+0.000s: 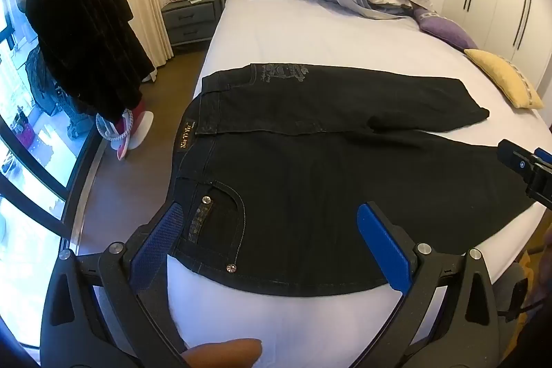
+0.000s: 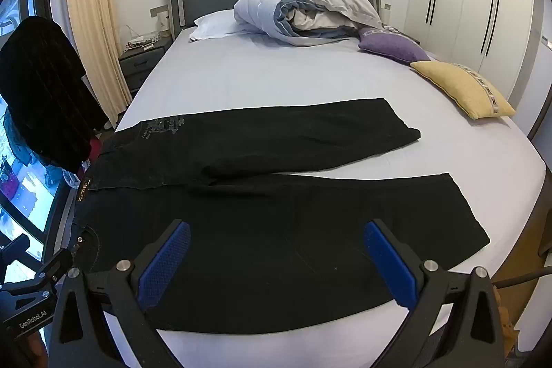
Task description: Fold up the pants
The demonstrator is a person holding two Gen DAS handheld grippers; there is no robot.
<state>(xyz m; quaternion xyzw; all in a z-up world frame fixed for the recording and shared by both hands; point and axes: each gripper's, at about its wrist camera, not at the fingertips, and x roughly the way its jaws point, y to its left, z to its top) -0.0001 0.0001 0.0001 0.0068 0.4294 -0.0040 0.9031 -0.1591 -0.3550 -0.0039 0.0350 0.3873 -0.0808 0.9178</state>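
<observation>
Black pants (image 2: 276, 202) flat on bed (image 2: 276, 78)

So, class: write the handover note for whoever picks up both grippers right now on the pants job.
Left gripper: jaws open, empty, over the waist end near the pocket.
Right gripper: jaws open, empty, over the near leg.
Pants: flat on the bed, waist at the left edge, legs spread apart towards the right.
Done: laid out.
Left: all folds, probably one leg onto the other first.

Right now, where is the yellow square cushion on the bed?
The yellow square cushion lies at the bed's right edge in both views, just in front of the purple cushion and beyond the far leg of the black denim pants.
</observation>
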